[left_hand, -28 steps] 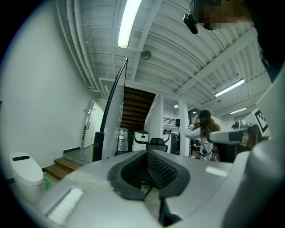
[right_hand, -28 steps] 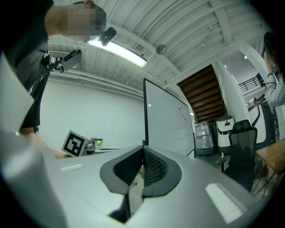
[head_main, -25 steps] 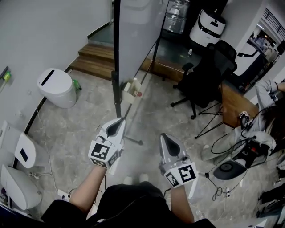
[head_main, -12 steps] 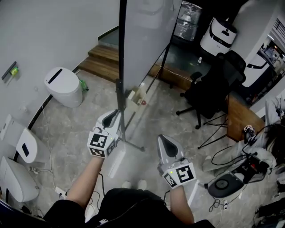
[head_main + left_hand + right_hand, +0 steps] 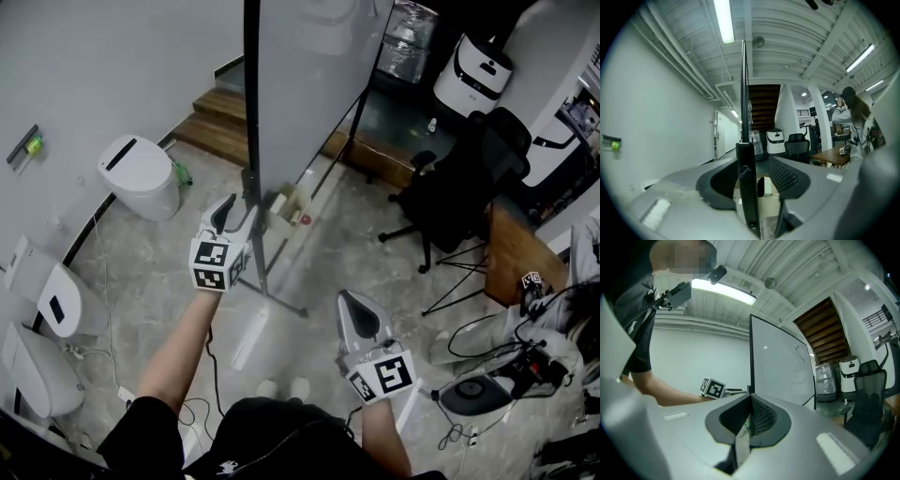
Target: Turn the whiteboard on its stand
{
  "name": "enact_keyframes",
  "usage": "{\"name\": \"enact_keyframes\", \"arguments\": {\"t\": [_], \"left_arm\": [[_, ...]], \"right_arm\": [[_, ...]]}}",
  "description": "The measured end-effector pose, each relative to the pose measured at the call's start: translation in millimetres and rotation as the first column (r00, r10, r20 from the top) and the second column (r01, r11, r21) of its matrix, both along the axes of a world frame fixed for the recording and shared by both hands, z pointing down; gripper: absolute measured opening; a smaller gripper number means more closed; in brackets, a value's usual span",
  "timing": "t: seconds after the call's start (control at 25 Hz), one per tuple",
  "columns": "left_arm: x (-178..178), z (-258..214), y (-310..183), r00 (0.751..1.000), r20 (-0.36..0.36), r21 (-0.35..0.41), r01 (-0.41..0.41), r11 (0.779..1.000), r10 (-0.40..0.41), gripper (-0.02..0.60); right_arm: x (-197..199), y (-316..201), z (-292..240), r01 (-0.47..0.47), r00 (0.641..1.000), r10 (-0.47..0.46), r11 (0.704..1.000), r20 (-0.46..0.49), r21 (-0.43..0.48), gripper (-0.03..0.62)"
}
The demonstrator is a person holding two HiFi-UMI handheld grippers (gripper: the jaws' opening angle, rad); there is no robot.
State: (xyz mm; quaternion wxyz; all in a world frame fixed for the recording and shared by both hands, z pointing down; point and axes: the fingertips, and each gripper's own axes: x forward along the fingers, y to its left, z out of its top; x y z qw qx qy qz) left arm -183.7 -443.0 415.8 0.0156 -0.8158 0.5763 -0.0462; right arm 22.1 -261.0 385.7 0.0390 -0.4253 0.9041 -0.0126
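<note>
The whiteboard [image 5: 300, 84] stands nearly edge-on on its black-framed stand, with the black upright post [image 5: 251, 141] on its near side. My left gripper [image 5: 225, 214] is reached out to that post at about tray height. In the left gripper view the post [image 5: 746, 187] runs up between the jaws of the left gripper [image 5: 757, 165]; the jaws are opening, and a gap shows between the post and the right pad. My right gripper [image 5: 356, 305] hangs back near my body, shut and empty. In the right gripper view the right gripper [image 5: 750, 401] points at the whiteboard [image 5: 780, 366].
A small cardboard box [image 5: 286, 206] sits at the board's tray. A white bin [image 5: 141, 176] stands left, wooden steps [image 5: 220, 117] behind. A black office chair [image 5: 459, 192], a wooden table [image 5: 511, 253] and floor cables [image 5: 487, 375] lie to the right.
My left gripper has moved forward and up along the stand's post, with the arm stretched further out. The right gripper has stayed low near my body.
</note>
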Motion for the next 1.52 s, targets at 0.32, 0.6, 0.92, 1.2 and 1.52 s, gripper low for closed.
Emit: {"name": "enact_keyframes", "arguments": {"t": [0.32,0.6,0.92,1.2,1.52], "left_arm": [[-4.2,11.0,-41.2,1.000,0.002,-0.028,0.028,0.999,-0.028,0.244],[-5.5,18.8,-62.8,0.999,0.003,-0.041,0.045,0.998,-0.045,0.262],[8.6,20.6,-79.3,1.000,-0.001,-0.045,0.019,0.999,-0.019,0.276],[4.4,21.7,-88.0,0.998,-0.021,-0.056,0.052,0.997,-0.053,0.184],[7.1,21.4,-88.2,0.999,-0.021,-0.070,0.044,0.997,-0.045,0.181]], "right_arm": [[17.1,-7.3,7.0,-0.025,1.000,0.024,1.000,-0.012,-0.019,0.009],[22.7,-7.0,10.6,-0.036,0.999,0.036,0.999,-0.019,-0.029,0.009],[14.4,-11.1,10.6,-0.035,0.999,0.034,0.999,-0.011,-0.028,0.009],[3.8,-18.3,14.6,-0.036,0.999,0.035,0.999,-0.015,-0.041,0.009],[-15.5,-31.2,13.7,-0.017,0.999,0.016,0.999,-0.033,-0.038,0.009]]}}
